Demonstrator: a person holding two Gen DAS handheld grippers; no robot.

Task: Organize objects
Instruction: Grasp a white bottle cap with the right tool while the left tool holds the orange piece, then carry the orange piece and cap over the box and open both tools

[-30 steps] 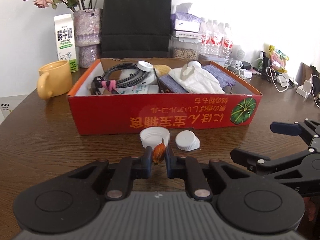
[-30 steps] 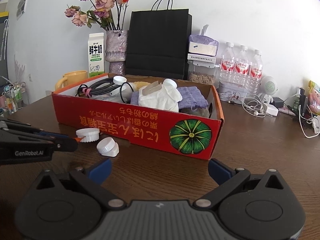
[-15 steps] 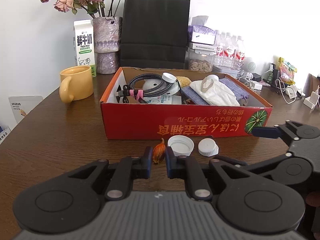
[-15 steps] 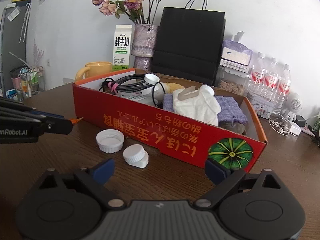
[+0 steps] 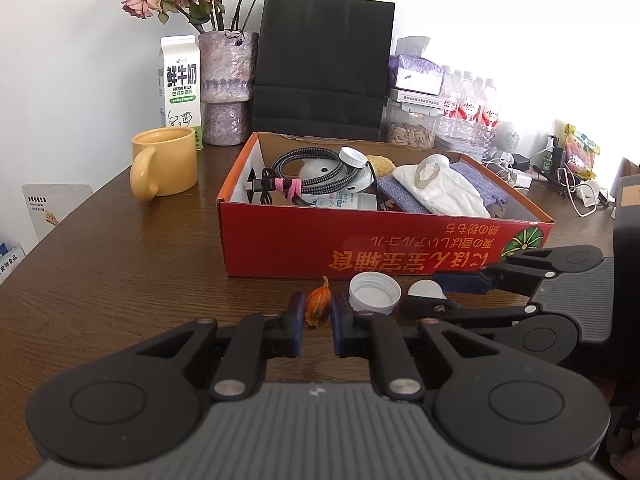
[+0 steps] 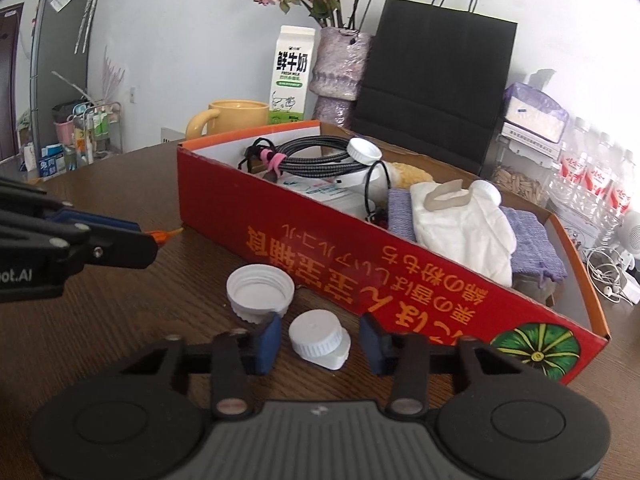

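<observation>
in the left wrist view, the left gripper (image 5: 317, 314) is seen clamped on a small orange dried bud (image 5: 318, 309), which is pinched between the two blue pads just above the dark wooden table (image 5: 120, 272). just to the right of the bud, an upturned white cap (image 5: 374, 293) lies on the table close to the near wall of the red cardboard box (image 5: 360, 246). further right, a second white cap (image 5: 425, 289) is partly hidden between the fingers of the right gripper (image 5: 430, 291), which reaches in from the right edge. inside the box are seen a coiled black cable (image 5: 304, 174) tied with a pink band, a white cloth (image 5: 440, 194) and a purple fabric piece (other contents are hard to tell). a yellow mug (image 5: 166, 166) stands to the left of the box, with a milk carton (image 5: 180, 88) and a vase of dried flowers (image 5: 226, 88) behind it, and a black paper bag (image 5: 324, 64) at the far side.

in the right wrist view, the right gripper (image 6: 318, 340) is shown with its jaws having just been closing around the closed white cap (image 6: 318, 338), which lies tilted on the table between the blue pads; a gap is still visible on each side, so the cap is not yet pressed. the upturned cap (image 6: 260, 290) sits just left and beyond, touching or nearly touching the left pad. the left gripper (image 6: 152, 236) enters from the left, the orange tip of the bud (image 6: 170, 233) poking out beside the box's near left corner.
</observation>
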